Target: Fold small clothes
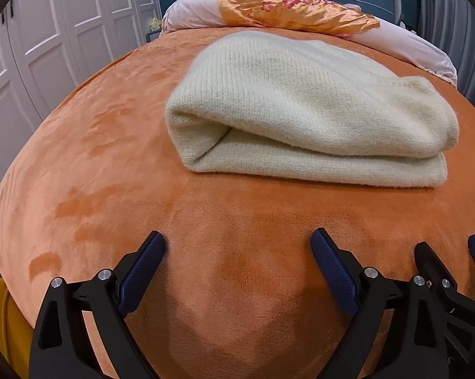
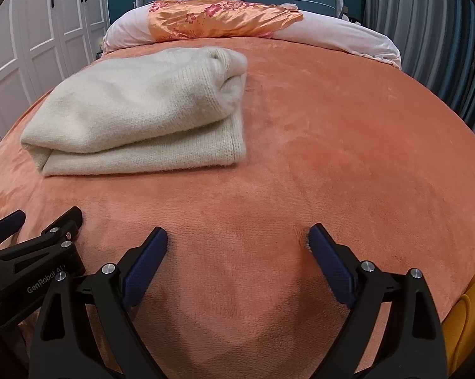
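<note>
the cream knit garment (image 1: 307, 117) sits folded into a thick, layered bundle in the middle of the left wrist frame, and in the upper left of the right wrist frame, well apart from both tools.

nearest, at the bottom of each view, the left gripper (image 1: 237, 246) and the right gripper (image 2: 237, 243) both stand with jaws spread wide and nothing between them, low over the orange plush blanket (image 1: 111, 164). they sit side by side — each shows at the lower edge of the other's view.

the fold looks essentially done, so the step in hand is judged to be a tidy or a release. to do it well, check the bundle's near edge: the layers gape a little at the left corner in the left wrist view, and the top layer sits rounded, not flat. if a touch-up is wanted, press the top down gently with spread fingers and square the edges rather than pinching — the fuzzy knit will likely drag and unroll if pulled.

further back, across the top of both frames, lies a pale rolled quilt (image 2: 348, 38) with an orange floral satin panel (image 2: 218, 15).
</note>
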Demonstrator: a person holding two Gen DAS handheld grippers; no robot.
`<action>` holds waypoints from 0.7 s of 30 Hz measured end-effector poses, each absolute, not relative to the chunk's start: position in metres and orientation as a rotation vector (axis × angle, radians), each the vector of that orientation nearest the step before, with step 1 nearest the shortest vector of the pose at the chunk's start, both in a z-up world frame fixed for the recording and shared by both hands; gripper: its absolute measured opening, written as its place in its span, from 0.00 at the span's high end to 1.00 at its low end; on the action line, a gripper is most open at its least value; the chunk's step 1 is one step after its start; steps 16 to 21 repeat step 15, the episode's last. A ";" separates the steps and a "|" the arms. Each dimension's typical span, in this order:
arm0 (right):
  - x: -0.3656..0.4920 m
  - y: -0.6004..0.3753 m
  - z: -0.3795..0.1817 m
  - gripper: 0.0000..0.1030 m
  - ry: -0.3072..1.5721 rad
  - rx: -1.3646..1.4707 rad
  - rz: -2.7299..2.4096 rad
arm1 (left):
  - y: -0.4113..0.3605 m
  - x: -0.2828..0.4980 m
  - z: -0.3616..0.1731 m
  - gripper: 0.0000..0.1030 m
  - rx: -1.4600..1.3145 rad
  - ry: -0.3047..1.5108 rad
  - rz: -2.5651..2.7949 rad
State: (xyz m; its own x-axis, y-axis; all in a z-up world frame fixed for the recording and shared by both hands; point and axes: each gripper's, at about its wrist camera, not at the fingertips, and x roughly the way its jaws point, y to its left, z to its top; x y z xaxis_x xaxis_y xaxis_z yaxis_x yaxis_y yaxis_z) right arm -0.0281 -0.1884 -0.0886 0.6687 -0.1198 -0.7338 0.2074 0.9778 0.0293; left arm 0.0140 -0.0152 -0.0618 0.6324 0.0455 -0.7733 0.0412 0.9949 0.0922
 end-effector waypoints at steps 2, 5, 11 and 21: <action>-0.028 -0.187 -0.088 0.14 0.820 0.114 -0.187 | -0.015 0.015 -0.062 0.11 0.104 0.888 0.004; -0.027 -0.187 -0.088 0.14 0.821 0.113 -0.187 | -0.015 0.016 -0.062 0.11 0.104 0.886 0.006; -0.027 -0.186 -0.088 0.14 0.826 0.115 -0.187 | -0.014 0.018 -0.062 0.11 0.103 0.905 0.003; -0.027 -0.185 -0.089 0.14 0.832 0.113 -0.190 | -0.012 0.018 -0.062 0.11 0.105 0.911 -0.001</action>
